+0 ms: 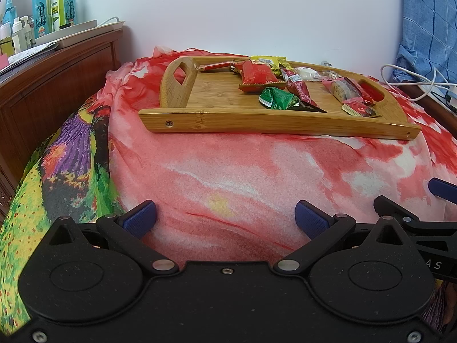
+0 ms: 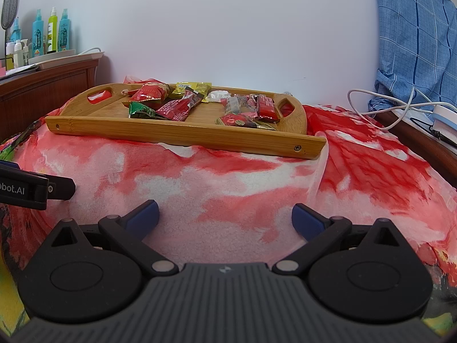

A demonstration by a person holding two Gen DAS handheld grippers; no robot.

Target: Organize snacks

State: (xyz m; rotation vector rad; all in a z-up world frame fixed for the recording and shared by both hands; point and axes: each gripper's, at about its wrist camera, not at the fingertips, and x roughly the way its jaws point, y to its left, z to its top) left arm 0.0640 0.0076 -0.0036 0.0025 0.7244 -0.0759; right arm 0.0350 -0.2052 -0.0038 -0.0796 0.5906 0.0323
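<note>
Both my left gripper (image 1: 225, 218) and right gripper (image 2: 225, 218) hover spread and empty; the tray (image 1: 257, 120) of snacks (image 1: 278, 98) lies ahead, long axis crosswise.

We see a plain white wall (image 1: 257, 8) behind a bed draped in a red floral cloth (image 1: 228, 171). At left stands a dark wooden headboard (image 1: 42, 91) carrying spray bottles (image 1: 54, 3); at right hangs blue checked fabric (image 2: 414, 43) above white cables (image 2: 380, 103).
</note>
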